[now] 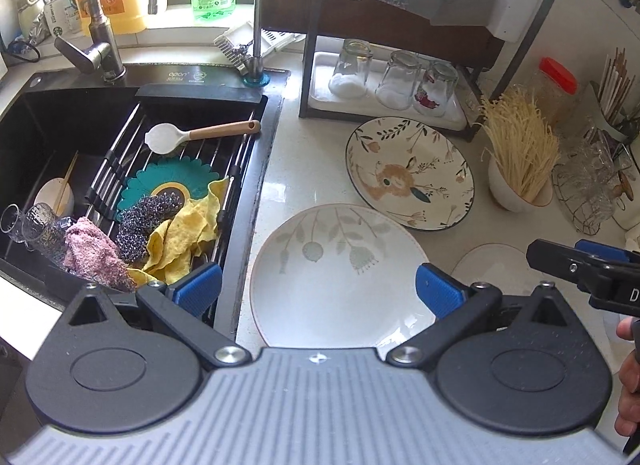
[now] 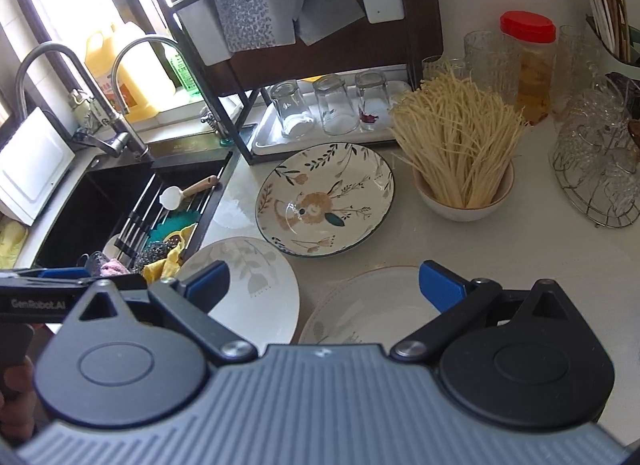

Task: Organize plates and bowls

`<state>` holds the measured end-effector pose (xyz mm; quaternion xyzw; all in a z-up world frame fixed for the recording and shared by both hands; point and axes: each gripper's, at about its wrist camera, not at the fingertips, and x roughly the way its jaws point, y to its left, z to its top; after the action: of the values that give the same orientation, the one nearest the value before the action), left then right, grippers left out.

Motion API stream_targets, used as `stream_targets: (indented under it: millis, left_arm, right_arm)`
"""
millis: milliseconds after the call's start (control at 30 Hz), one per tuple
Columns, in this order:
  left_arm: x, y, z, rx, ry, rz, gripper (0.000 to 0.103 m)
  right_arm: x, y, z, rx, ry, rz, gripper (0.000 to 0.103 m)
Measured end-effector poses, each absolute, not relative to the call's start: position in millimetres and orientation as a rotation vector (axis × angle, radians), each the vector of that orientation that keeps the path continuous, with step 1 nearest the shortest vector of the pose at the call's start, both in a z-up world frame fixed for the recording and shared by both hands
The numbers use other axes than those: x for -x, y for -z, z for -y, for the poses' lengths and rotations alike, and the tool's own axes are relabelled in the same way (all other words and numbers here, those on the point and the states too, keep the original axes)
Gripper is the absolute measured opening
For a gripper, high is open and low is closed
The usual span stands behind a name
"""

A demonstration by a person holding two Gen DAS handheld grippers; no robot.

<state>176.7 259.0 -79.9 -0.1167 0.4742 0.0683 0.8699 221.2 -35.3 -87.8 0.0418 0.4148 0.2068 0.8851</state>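
We hold both grippers' fingers apart, empty: left gripper over the leaf plate, right gripper over the rimmed plate. Risk: glazed rims slip from the pads, chipping on the counter.

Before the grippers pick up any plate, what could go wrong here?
1. The pale leaf plate lies close to the sink edge; a push from the open left gripper might slide it in.
2. The bowl of dry noodles stands beside the flowered plate; lifting that plate carelessly may tip it.
3. The third plate lies under the open right gripper, near the leaf plate; they could knock together.
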Motion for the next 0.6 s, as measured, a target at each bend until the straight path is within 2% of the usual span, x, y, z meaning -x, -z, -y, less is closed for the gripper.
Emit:
stream_targets:
  millis: [233,433,500,600]
  left_arm:
    - [-194,112,-296,0.314,-0.122,-1.049,0.103]
    - [-208,135,-310,0.328,-0.070,-1.102,0.103]
    - [-211,139,-313,0.322,-0.050,-1.110,0.103]
    - [-215,146,-316,0.322,-0.024,-1.128,0.096]
  right_arm:
    - [-233,102,7,-0.073,-0.470,-0.886,0.101]
    - [-248,128,-21,-0.046,-0.524,-0.958,0.081]
    - [-253,135,-30,-0.029,-0.539,-0.981,0.078]
    - [-257,146,-41,-0.008,-0.547,-1.013,0.067]
